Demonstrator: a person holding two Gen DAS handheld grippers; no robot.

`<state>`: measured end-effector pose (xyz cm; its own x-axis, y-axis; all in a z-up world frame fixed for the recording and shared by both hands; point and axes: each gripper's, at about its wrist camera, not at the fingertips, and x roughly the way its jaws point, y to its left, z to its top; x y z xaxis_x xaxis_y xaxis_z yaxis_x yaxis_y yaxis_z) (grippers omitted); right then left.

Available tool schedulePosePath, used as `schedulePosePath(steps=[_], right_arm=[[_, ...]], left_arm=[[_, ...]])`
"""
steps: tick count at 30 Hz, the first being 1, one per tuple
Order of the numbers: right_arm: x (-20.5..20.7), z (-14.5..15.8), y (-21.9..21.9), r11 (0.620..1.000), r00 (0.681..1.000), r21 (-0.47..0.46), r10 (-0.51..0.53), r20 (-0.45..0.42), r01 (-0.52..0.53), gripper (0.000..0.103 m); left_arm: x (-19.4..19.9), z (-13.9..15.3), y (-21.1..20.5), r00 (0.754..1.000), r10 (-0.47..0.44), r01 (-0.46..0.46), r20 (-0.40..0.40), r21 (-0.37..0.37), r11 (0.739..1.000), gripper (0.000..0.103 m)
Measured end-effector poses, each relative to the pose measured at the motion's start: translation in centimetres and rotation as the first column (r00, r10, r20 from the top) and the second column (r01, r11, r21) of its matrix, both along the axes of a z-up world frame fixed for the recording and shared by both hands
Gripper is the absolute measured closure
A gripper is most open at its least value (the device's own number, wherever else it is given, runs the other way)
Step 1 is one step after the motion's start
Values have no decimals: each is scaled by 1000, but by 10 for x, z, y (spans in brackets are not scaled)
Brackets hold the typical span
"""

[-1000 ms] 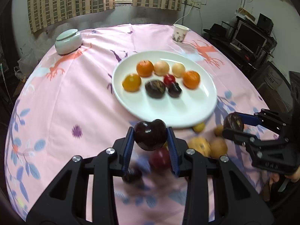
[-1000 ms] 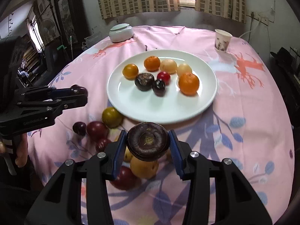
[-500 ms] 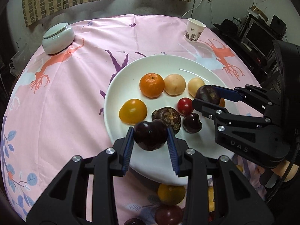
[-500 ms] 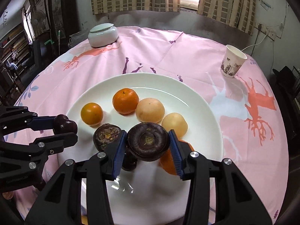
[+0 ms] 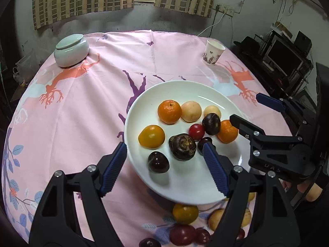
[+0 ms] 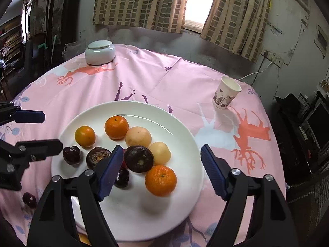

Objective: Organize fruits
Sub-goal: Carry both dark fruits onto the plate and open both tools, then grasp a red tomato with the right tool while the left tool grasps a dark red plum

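Both grippers hover over the white plate [image 5: 205,90], each with its jaws spread wide and nothing between them: the left gripper [image 5: 164,164] at the plate's near rim, the right gripper [image 6: 162,169] above its near half. Nine fruits lie on the plate: two oranges [image 5: 169,111], a yellow-orange fruit [image 5: 151,136], two pale fruits [image 5: 191,111], a red cherry [image 5: 196,131], a rough brown fruit [image 5: 182,146] and several dark ones, including a dark plum [image 5: 158,162] nearest the left gripper. Off the plate, beyond its near rim, a cluster of loose fruits [image 5: 185,214] lies on the pink cloth [image 5: 82,113]. The sorting appears well advanced but unfinished; those loose fruits seemingly remain to be moved.
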<state>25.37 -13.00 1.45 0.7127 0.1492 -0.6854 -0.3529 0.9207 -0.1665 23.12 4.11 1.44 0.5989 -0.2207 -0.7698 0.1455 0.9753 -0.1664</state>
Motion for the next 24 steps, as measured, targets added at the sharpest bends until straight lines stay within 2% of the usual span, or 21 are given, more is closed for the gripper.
schedulePosePath(steps=[1, 2, 3, 5, 8, 13, 20, 24], right_arm=[[-10, 7, -6, 1000, 1000, 9, -3, -1, 3, 25], [-20, 12, -10, 1000, 1000, 19, -2, -3, 2, 20], [-34, 19, -16, 999, 1000, 38, 3, -4, -3, 11], [-64, 27, -25, 997, 1000, 74, 10, 10, -11, 4], [-105, 31, -34, 995, 1000, 97, 15, 9, -15, 3], [-154, 16, -36, 993, 1000, 114, -24, -1, 24, 2], [-168, -18, -44, 982, 989, 163, -71, -127, 92, 2], [-172, -17, -44, 975, 987, 204, -61, -147, 91, 2]], left_arm=[[-9, 7, 4, 1000, 2, -2, 13, -15, 1000, 20], [-21, 13, 9, 999, 9, -8, 31, -20, 1000, 16], [-34, 18, 13, 999, 19, -18, 49, -15, 1000, 13], [-65, 25, 18, 995, 40, -41, 92, 12, 999, 11], [-107, 23, 23, 987, 65, -69, 147, 19, 997, 7], [-144, 2, 11, 991, 27, -29, 130, 16, 999, 7], [-153, -16, -5, 994, 9, -18, 109, 88, 996, 6], [-153, -17, -1, 994, 18, -25, 105, 68, 997, 6]])
